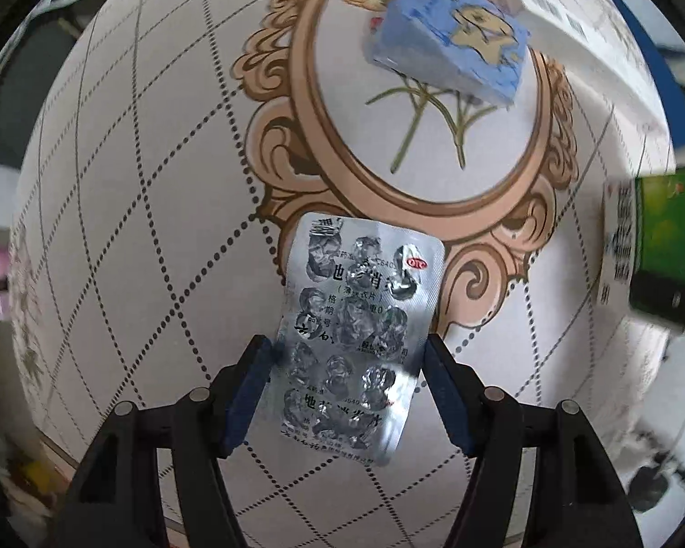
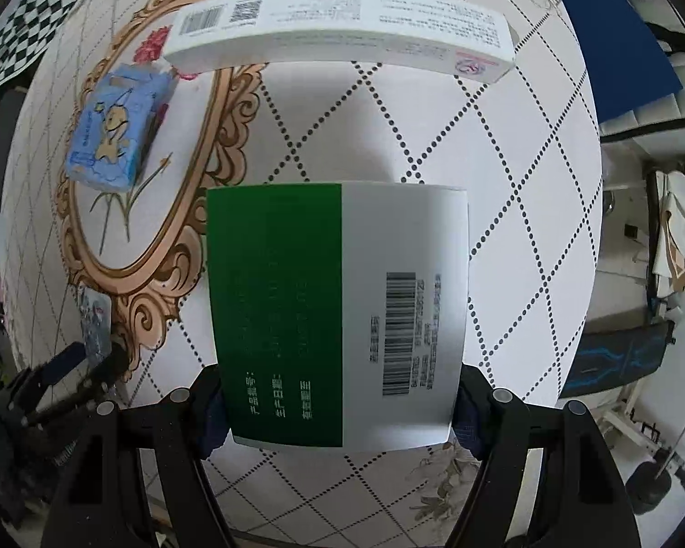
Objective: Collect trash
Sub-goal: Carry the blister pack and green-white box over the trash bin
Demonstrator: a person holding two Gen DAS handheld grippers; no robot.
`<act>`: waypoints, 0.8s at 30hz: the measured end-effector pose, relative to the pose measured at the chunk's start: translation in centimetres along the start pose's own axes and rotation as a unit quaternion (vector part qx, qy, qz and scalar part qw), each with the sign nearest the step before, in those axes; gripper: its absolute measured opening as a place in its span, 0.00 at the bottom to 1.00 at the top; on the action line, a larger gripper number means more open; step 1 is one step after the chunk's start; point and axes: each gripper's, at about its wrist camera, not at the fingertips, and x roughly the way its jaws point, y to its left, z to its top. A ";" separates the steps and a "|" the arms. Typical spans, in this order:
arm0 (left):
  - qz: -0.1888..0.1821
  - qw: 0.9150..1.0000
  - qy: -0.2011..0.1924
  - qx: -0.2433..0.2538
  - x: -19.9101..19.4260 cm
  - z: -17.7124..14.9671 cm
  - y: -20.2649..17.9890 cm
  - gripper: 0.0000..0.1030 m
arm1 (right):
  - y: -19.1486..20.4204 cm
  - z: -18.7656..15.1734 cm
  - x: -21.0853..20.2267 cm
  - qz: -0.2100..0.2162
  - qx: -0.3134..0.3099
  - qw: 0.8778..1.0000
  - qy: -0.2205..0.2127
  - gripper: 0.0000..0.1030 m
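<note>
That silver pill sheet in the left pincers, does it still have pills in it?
Empty, it appears: the blister pack in the left gripper shows crumpled, torn foil over every visible pocket. Its other face is hidden.

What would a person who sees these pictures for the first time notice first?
First comes the green and white box, gripped between the pads of the right claw and filling the middle of the right wrist view. Next is the silver blister pack, clamped in the left claw. Behind them, a blue tissue pack and a long white box lie on the patterned tablecloth.
</note>
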 end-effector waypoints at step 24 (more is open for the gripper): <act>0.028 0.994 -0.100 0.013 -6.7 -3.8 -1.4 0.62 | 1.8 -4.7 -2.9 0.002 0.004 0.995 -0.100 0.75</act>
